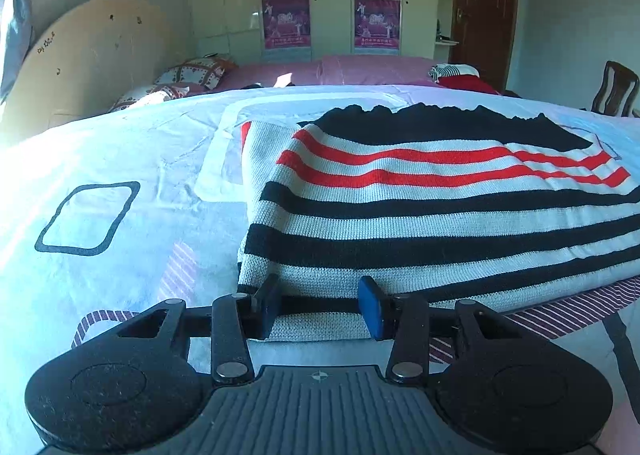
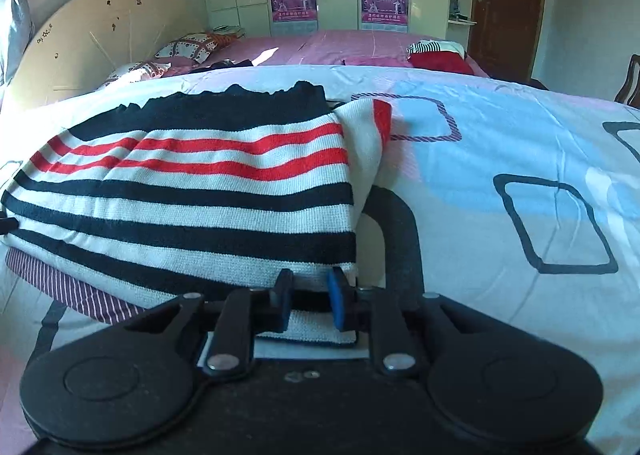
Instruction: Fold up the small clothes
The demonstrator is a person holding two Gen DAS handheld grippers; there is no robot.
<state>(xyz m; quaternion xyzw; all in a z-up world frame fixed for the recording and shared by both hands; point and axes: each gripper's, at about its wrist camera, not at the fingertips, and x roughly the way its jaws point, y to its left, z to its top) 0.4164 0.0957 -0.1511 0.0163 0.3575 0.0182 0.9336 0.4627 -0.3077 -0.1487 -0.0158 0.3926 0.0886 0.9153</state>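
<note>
Gripping soft knit sweater (image 1: 420,215) hem, both near corners.
L gripper (image 1: 322,309) mid-wide, R gripper (image 2: 308,305) narrow, each w/ hem between pads; light, floppy, stretchy — pinch corners.

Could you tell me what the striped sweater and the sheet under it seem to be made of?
Sweater: knitted yarn, likely wool or acrylic, matte; fine ribbed stitches show in the stripes. Sheet: thin woven fabric, probably cotton, smooth with soft creases and printed outlines.
</note>
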